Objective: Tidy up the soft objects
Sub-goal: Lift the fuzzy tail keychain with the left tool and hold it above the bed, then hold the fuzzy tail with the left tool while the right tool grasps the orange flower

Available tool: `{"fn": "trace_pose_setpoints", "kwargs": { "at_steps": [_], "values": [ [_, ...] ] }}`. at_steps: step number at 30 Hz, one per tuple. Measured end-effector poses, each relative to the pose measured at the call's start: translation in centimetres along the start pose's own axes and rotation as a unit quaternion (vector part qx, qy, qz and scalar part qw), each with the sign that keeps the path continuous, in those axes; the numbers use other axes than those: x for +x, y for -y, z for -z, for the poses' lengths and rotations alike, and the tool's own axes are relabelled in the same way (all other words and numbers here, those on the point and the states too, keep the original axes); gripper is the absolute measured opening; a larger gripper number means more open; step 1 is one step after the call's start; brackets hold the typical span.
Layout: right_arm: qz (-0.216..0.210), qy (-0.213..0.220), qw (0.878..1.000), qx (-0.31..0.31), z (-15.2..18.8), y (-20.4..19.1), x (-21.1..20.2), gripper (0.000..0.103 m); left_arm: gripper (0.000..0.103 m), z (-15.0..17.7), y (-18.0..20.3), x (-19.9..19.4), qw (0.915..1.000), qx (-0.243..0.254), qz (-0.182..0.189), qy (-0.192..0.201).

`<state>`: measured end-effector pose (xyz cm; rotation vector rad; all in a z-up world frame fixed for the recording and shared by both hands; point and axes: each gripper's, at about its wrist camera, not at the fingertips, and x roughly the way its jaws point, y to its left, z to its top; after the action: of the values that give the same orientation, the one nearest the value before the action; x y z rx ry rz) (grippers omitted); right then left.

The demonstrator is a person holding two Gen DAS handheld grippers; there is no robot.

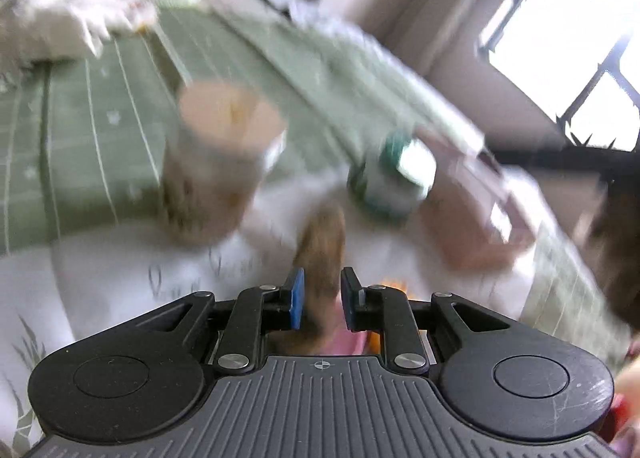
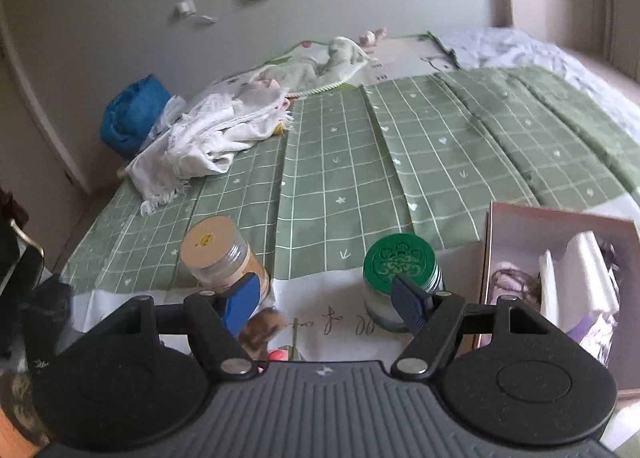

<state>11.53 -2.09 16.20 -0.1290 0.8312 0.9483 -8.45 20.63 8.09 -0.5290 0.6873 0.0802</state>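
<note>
Left wrist view is heavily blurred; the left gripper (image 1: 322,298) is seen with its blue pads close together, pinching a brown furry soft toy (image 1: 322,246) that rises between them; beyond it a tan-lidded jar (image 1: 216,178) and a green-lidded jar (image 1: 390,178) are made out on a white cloth (image 1: 120,258), with a green checked sheet (image 1: 100,118) behind. Right wrist view is sharp; the right gripper (image 2: 328,308) is held spread wide with nothing between its fingers; the same tan-lidded jar (image 2: 222,258) stands just behind its left finger, and the green-lidded jar (image 2: 400,278) just behind its right finger; a brown furry piece (image 2: 260,332) is seen low beside the left finger; a pink box (image 2: 516,226) with white foam is set at the right; a crumpled white towel (image 2: 204,138) lies far back on the checked sheet (image 2: 400,162).
</note>
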Motion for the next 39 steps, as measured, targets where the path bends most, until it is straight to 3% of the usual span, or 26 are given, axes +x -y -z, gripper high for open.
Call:
{"fn": "trace_pose_setpoints", "kwargs": {
  "at_steps": [5,7,9,11,14,17,22,25,28,31,32,35,39],
  "values": [
    [0.057,-0.047,0.997,-0.006,1.3,-0.5,2.7,0.073,0.022,-2.6,0.8,0.1,0.9944,-0.053,-0.074,0.054],
    [0.066,-0.058,0.996,-0.001,1.8,-0.5,3.3,0.073,0.022,-3.2,1.0,0.8,0.9933,-0.059,-0.075,0.065],
    [0.078,-0.063,0.995,-0.004,2.0,-0.9,3.6,0.073,0.022,-2.7,1.2,1.2,0.9952,-0.031,-0.053,0.076],
    [0.088,-0.062,0.994,-0.018,2.3,-1.5,3.7,0.073,0.022,-1.6,1.0,2.0,0.9975,0.004,-0.043,0.056],
    [0.094,-0.056,0.993,-0.041,2.9,-2.1,3.7,0.073,0.022,-1.6,0.3,3.4,0.9992,-0.009,-0.038,0.01],
    [0.08,-0.059,0.993,-0.057,3.6,-2.5,4.2,0.073,0.022,-1.9,0.3,3.2,0.9996,-0.009,-0.026,0.0],
    [0.075,-0.077,0.99,-0.091,4.7,-3.0,5.0,0.073,0.022,-1.2,1.6,3.2,0.9978,0.051,-0.027,-0.034],
    [0.087,-0.068,0.991,-0.079,4.2,-2.0,4.6,0.073,0.022,-0.8,2.3,3.2,0.9954,0.084,-0.025,-0.041],
    [0.098,-0.052,0.992,-0.051,3.2,-0.6,4.1,0.073,0.024,0.3,3.0,4.8,0.9884,0.123,-0.041,-0.079],
    [0.1,-0.045,0.994,-0.028,2.7,0.4,3.6,0.073,0.026,1.5,3.7,5.7,0.9753,0.177,-0.08,-0.106],
    [0.099,-0.043,0.994,-0.026,2.6,0.5,3.5,0.073,0.026,1.6,3.6,5.8,0.9735,0.18,-0.086,-0.112],
    [0.097,-0.04,0.994,-0.033,2.6,0.3,3.3,0.073,0.026,1.3,2.7,5.7,0.9785,0.148,-0.082,-0.118],
    [0.07,-0.059,0.994,-0.053,3.1,-1.0,3.9,0.073,0.021,-0.1,1.1,4.5,0.9877,0.086,-0.093,-0.092]
  ]
}}
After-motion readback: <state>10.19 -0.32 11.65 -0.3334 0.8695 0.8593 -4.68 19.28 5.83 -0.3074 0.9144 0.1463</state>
